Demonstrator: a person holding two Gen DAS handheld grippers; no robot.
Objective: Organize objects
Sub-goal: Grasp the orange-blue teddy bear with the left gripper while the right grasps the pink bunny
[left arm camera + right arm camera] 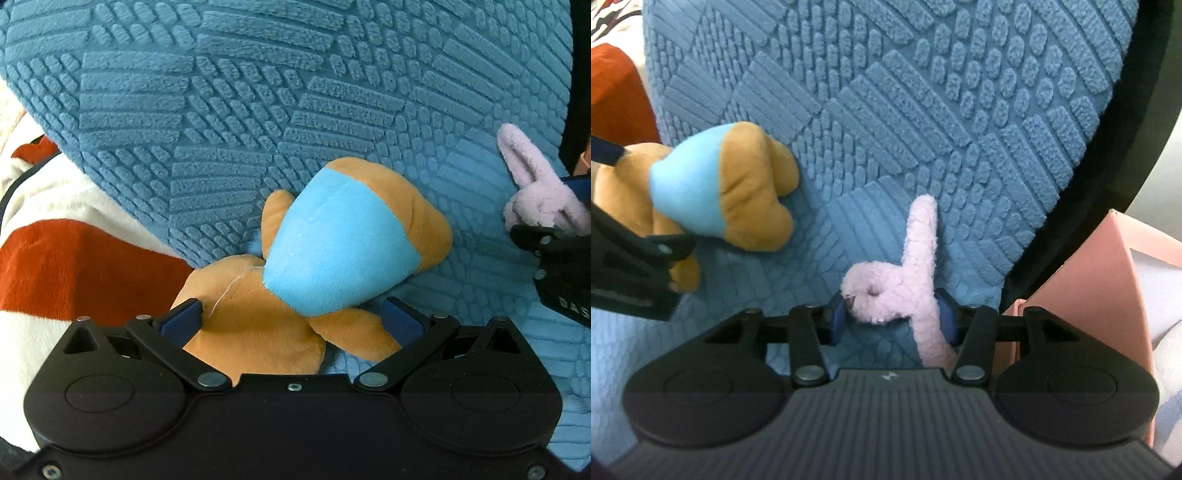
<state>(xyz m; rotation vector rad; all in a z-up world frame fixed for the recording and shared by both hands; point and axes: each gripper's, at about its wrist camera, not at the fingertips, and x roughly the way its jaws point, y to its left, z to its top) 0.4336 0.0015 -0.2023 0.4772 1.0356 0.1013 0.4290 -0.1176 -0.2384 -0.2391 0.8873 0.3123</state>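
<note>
My left gripper [291, 321] is shut on a tan plush toy with a light-blue body [332, 247], its blue pads pressing the toy's tan legs. The toy leans against a textured blue cushion [258, 92]. It also shows at the left of the right wrist view [720, 184], with the left gripper [639, 254] below it. My right gripper [892, 317] is shut on a small lilac plush bunny [886, 291], one ear upright against the cushion [960, 110]. The bunny [535, 192] and right gripper [561, 251] show at the right edge of the left wrist view.
A cream and red-orange blanket [74, 258] lies to the left of the cushion. A pink box [1108, 288] stands at the right, beside a dark curved edge [1108, 184]. The blue fabric continues underneath both grippers.
</note>
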